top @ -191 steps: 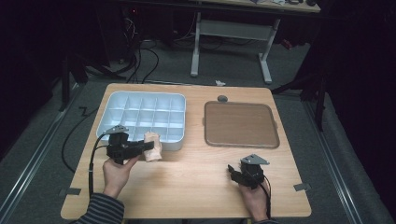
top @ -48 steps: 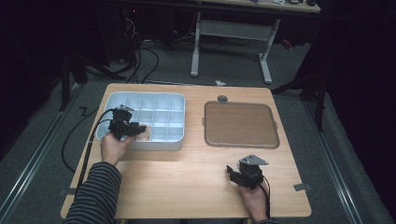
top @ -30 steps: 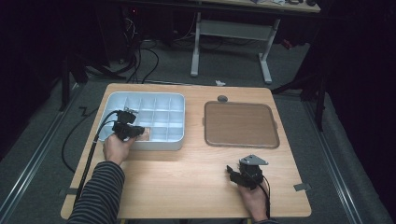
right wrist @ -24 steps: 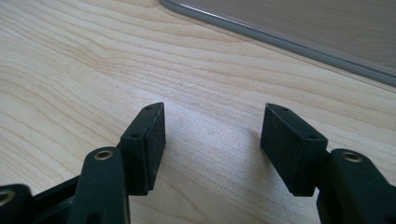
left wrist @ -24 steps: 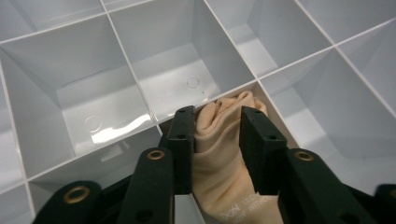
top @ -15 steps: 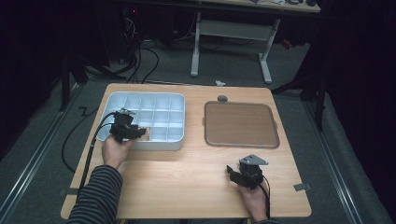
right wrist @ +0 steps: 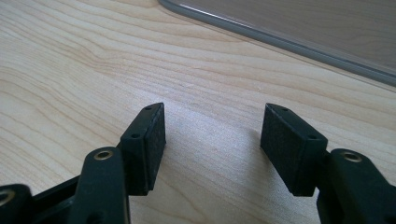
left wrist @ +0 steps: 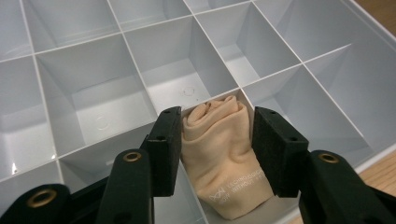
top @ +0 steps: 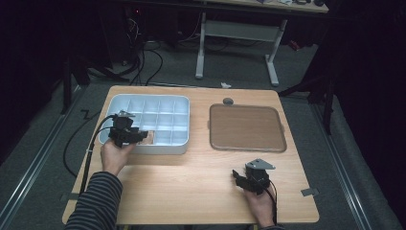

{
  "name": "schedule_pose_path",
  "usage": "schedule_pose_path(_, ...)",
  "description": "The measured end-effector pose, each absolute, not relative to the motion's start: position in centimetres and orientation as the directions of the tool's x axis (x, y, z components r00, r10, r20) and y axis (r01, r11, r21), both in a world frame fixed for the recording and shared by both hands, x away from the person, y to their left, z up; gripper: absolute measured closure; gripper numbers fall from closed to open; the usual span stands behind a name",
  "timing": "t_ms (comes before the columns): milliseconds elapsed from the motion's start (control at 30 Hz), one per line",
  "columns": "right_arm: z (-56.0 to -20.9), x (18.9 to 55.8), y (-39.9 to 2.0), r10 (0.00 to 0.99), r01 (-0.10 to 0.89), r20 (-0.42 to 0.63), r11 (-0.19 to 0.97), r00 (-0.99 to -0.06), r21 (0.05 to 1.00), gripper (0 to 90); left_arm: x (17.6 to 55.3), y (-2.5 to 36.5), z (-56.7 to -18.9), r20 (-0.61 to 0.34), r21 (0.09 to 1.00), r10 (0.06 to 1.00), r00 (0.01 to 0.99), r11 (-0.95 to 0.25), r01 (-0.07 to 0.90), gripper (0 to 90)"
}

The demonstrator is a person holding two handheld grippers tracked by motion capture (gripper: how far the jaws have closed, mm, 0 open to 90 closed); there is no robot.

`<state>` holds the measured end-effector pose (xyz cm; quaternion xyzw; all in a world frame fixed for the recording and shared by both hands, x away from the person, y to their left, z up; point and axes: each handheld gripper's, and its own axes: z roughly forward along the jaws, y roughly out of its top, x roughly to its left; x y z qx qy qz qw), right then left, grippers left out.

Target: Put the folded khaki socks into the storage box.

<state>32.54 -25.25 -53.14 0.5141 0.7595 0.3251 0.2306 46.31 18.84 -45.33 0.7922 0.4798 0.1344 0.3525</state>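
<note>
jaws parted around the rolled cloth in the tray

the jaws of the left gripper (left wrist: 215, 140) have just been opening and now stand apart on either side of a rolled beige cloth (left wrist: 223, 158), which sits between them. a sliver of gap shows at each pad, so they flank the roll without pressing it. the cloth lies in a compartment of the near row of the pale divided tray (top: 182, 125), at about 6 o'clock of the tray in the high view, with small white print on its near end. the right gripper (right wrist: 212, 135) has its jaws wide apart with nothing between them, hovering low over the wooden table (top: 191, 182). at 1 o'clock from it lies the brown mat (top: 246, 127), right of the tray.
</note>
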Motion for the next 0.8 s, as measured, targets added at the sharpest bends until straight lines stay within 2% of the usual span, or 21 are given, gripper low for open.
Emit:
schedule_pose_path(333, -53.1, 32.5, -25.3, 0.931, 0.632, -0.010, 0.255, -0.364, 0.731, 40.4, 45.0, 20.0, -44.8, -0.164, 0.701, 0.836, 0.524, -0.275, 0.658, 54.6)
schedule_pose_path(400, -53.1, 32.5, -25.3, 0.931, 0.632, -0.010, 0.255, -0.364, 0.732, 40.4, 44.6, 20.0, -44.6, -0.142, 0.709, 0.839, 0.525, -0.284, 0.645, 54.8)
schedule_pose_path(800, -53.1, 32.5, -25.3, 0.931, 0.632, -0.008, 0.255, -0.365, 0.732, 40.4, 43.1, 20.7, -44.0, -0.171, 0.744, 0.837, 0.520, -0.236, 0.625, 52.8)
